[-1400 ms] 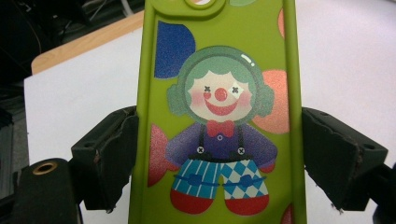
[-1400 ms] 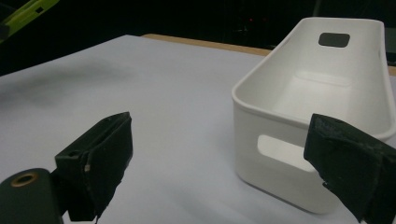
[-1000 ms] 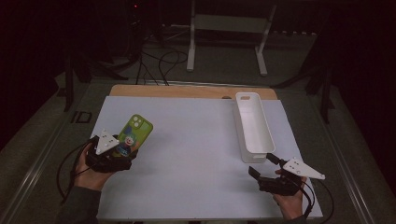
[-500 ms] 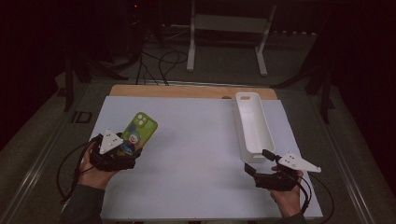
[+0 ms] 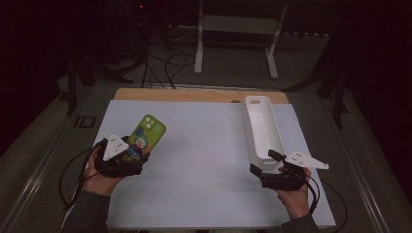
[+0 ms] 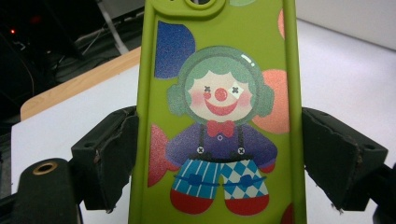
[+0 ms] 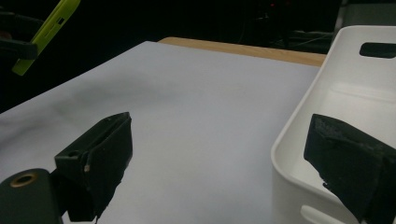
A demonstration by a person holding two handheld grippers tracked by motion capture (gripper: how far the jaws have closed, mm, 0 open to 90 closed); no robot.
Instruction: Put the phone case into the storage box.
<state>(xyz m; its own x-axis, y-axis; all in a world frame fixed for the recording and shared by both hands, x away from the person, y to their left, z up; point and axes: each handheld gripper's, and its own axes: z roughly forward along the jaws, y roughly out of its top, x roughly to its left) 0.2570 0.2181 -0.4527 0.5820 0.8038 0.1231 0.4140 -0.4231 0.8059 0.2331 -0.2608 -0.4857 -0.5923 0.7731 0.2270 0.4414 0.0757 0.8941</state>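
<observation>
A green phone (image 5: 147, 134) in a clown-printed case is held tilted above the left side of the white mat (image 5: 204, 160), its camera end pointing away. My left gripper (image 5: 135, 153) is shut on its lower half; in the left gripper view both pads press the phone's (image 6: 219, 116) long edges. My right gripper (image 5: 263, 163) stands open at the near end of a long white tray (image 5: 265, 133). In the right gripper view (image 7: 219, 140) the tray's near corner (image 7: 299, 126) sits between the jaws, untouched, and the phone (image 7: 46, 28) shows far off.
The mat lies on a wooden table (image 5: 194, 94) whose bare edge shows at the back. The tray looks empty. Cables (image 5: 73, 184) trail from both grippers toward the near edge. A metal stand (image 5: 233, 43) and floor cables lie beyond the table.
My right gripper has moved a little away from me and to the left, up to the tray's near end. The left gripper and the phone have stayed almost still.
</observation>
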